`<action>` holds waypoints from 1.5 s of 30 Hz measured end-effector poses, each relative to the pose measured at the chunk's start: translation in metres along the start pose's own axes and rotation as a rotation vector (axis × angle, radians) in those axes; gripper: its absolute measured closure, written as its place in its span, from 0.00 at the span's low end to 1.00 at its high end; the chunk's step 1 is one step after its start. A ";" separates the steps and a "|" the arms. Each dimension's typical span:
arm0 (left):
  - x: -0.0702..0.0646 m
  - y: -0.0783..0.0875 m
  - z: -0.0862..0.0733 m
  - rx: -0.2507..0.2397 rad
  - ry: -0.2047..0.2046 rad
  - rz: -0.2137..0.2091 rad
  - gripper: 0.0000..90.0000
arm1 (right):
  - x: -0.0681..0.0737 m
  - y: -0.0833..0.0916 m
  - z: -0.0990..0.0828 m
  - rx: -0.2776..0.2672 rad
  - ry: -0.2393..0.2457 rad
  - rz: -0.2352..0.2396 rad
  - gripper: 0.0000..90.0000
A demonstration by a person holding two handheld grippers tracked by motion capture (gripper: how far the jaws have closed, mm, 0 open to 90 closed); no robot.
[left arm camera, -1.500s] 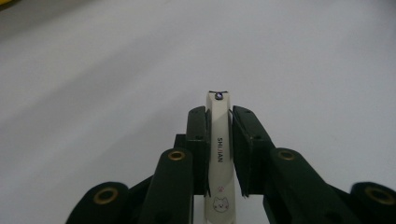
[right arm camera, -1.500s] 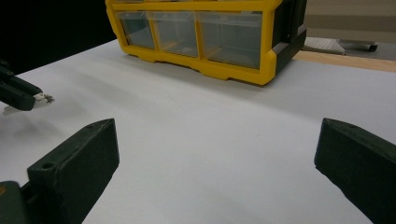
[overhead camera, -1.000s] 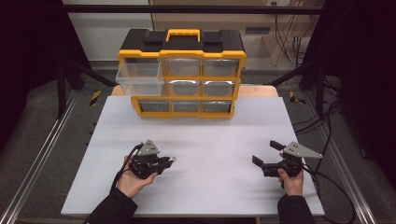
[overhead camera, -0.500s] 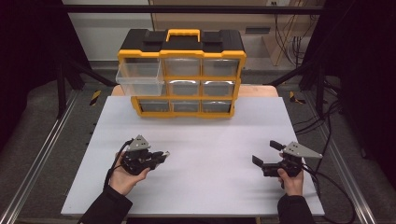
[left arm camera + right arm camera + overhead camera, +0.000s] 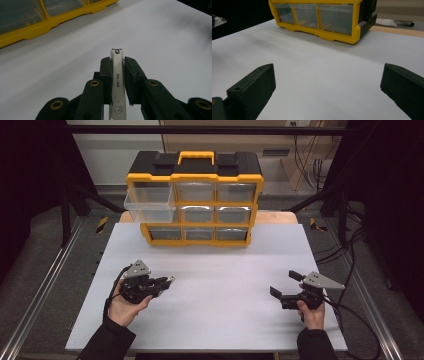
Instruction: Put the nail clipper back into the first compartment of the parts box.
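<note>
left gripper (image 5: 169, 281): clamped tight on a white nail clipper (image 5: 117, 82), pads squeezing both sides of it. In the left gripper view the clipper runs straight up the middle of the frame, with a little cat face printed at its bottom end.

right gripper (image 5: 283, 286): jaws wide apart with nothing between them, sitting lower right of the high view over bare table (image 5: 225, 290).

where the clipper is: lower left of the high view, held off the white tabletop, well short of the organizer.

organizer (image 5: 195, 200): yellow and black drawer box at top centre. One clear drawer (image 5: 150, 202) at its upper left is pulled out and looks empty from here.

step in hand: pretty sure this is the carry part, clipper picked up and on its way.

next move: my guess is swing it up toward that open drawer, get the tip over the drawer's rim, then let go. The free gripper could push the drawer shut afterwards.
</note>
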State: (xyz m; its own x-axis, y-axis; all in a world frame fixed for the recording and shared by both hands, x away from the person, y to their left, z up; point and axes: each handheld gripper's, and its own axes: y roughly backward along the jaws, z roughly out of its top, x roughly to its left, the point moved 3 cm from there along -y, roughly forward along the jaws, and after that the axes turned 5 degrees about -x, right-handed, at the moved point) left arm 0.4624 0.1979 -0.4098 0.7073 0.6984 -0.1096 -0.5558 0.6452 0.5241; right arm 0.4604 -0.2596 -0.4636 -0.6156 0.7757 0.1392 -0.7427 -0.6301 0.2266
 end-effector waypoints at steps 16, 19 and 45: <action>0.004 0.012 0.017 -0.043 0.002 0.005 0.85 | 0.001 0.000 0.000 0.001 0.002 0.002 0.01; 0.005 0.015 0.023 -0.058 0.003 0.006 0.85 | 0.001 0.000 0.000 0.001 -0.001 0.002 0.01; 0.018 0.040 0.072 -0.123 -0.005 0.030 0.85 | 0.001 0.000 0.000 0.001 0.000 0.002 0.01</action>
State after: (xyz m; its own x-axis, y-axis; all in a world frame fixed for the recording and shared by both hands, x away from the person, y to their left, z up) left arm 0.4847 0.2141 -0.3300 0.6919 0.7162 -0.0911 -0.6255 0.6577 0.4197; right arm 0.4597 -0.2592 -0.4635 -0.6169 0.7746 0.1395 -0.7413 -0.6314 0.2275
